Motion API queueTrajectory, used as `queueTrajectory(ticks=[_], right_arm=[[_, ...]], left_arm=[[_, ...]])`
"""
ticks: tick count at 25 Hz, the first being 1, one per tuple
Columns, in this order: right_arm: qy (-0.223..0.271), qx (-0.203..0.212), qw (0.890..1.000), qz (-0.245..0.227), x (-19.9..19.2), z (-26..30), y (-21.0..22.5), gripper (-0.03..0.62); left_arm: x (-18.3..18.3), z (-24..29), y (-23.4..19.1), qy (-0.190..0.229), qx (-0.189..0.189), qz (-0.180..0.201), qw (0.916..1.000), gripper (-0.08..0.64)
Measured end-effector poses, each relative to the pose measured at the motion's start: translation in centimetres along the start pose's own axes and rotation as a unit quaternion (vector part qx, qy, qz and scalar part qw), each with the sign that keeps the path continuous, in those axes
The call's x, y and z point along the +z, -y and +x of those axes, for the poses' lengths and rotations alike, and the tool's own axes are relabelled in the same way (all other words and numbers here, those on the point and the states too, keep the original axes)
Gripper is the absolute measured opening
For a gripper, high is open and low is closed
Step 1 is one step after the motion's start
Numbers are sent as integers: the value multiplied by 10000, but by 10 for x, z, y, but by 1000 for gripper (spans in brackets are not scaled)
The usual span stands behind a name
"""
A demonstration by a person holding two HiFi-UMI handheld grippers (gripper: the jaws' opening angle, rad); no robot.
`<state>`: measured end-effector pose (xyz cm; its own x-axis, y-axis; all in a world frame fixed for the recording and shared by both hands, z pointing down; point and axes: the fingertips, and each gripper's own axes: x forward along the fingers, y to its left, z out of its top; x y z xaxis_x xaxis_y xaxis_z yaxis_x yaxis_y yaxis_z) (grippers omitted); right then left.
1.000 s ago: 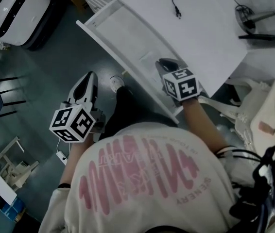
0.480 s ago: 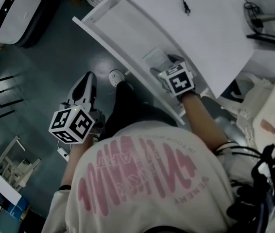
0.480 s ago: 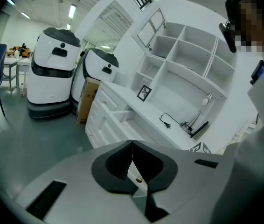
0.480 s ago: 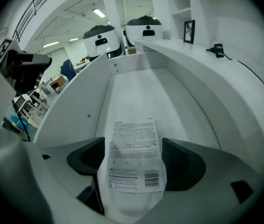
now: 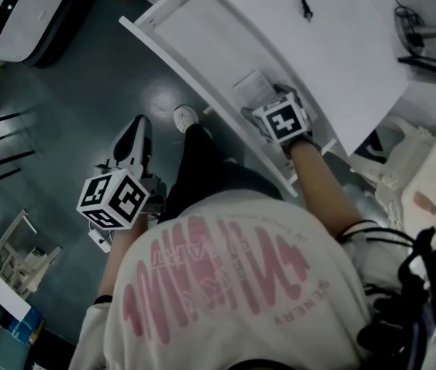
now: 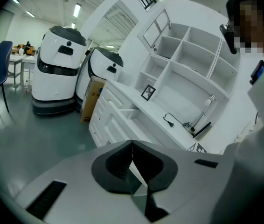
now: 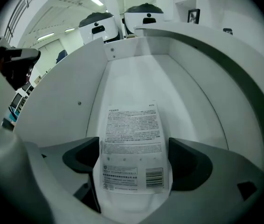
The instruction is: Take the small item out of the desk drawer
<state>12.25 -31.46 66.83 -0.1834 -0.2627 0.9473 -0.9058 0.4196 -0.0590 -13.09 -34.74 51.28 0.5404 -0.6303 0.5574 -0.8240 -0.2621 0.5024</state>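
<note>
Left claw [image 5: 135, 133] clenched on nothing, held over the grey floor [image 5: 64, 122] at left, well apart from the open drawer [image 5: 195, 33]. In the drawer's near right part a flat white printed packet [image 7: 133, 125] lies on the drawer bottom between the jaws of the right claw [image 5: 266, 99]. That claw points down, released, jaws just opened wide and standing either side of the packet; white table [image 5: 341, 45] lies right of the drawer.

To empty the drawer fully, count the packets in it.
1: a printed white packet lies flat on the drawer floor; part of the drawer is out of sight.
</note>
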Motion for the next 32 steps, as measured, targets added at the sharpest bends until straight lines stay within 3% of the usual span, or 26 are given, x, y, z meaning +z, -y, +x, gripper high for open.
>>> queueTrajectory(ticks=[32], right_arm=[[-204, -79, 9997, 104, -3, 3, 1, 446]], left_arm=[[3, -19, -3, 203, 69, -88, 9997, 31]])
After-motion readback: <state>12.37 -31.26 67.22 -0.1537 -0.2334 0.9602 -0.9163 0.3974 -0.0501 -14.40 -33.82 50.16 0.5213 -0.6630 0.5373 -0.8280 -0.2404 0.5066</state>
